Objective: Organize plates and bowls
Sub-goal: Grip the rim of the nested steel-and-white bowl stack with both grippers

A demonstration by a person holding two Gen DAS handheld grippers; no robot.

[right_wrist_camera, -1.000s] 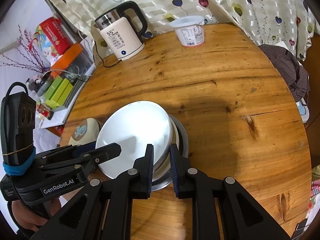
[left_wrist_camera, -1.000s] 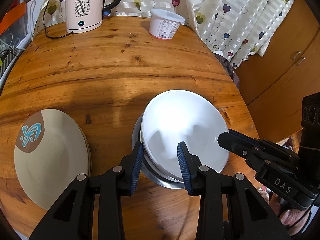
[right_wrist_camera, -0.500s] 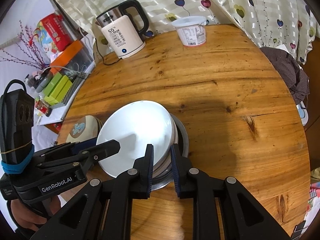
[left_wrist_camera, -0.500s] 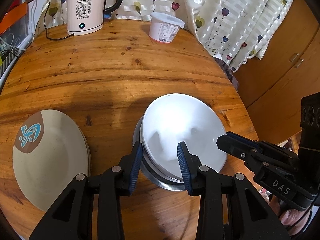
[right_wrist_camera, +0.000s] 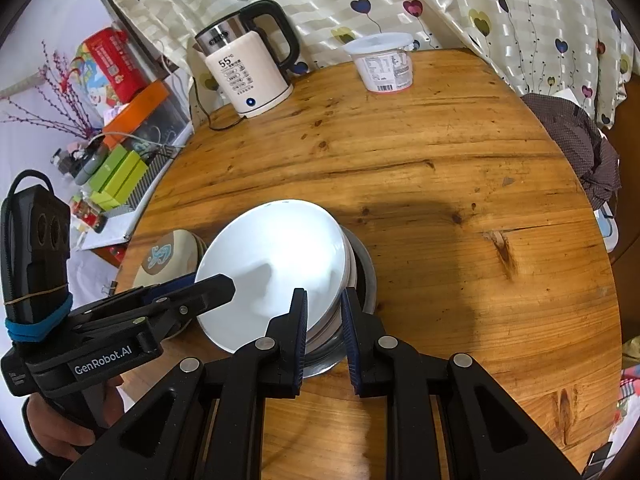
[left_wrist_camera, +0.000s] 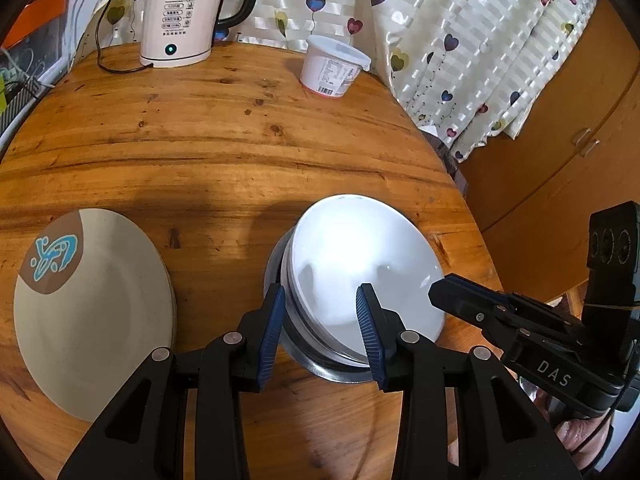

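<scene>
A stack of white bowls [left_wrist_camera: 360, 256] sits nested in a metal bowl [left_wrist_camera: 332, 372] near the front of the round wooden table [left_wrist_camera: 200, 140]. My left gripper [left_wrist_camera: 320, 316] straddles the stack's left rim, one pad against the outer wall and one inside the top bowl. My right gripper [right_wrist_camera: 324, 312] is closed narrowly on the opposite rim of the white bowls [right_wrist_camera: 272, 264], just inside the metal bowl [right_wrist_camera: 366, 276]. A beige plate [left_wrist_camera: 96, 312] with a brown and blue mark lies flat to the left of the stack.
An electric kettle [left_wrist_camera: 180, 20] with its cord and a white lidded tub [left_wrist_camera: 332, 68] stand at the table's far edge by the curtain. A dark cloth [right_wrist_camera: 576, 140] hangs off the right side. A cluttered shelf [right_wrist_camera: 120, 168] lies beyond the left edge.
The left wrist view has tipped slightly, so the kettle, tub and table sit a little lower in it. Both grippers keep their places on the stack's rim.
</scene>
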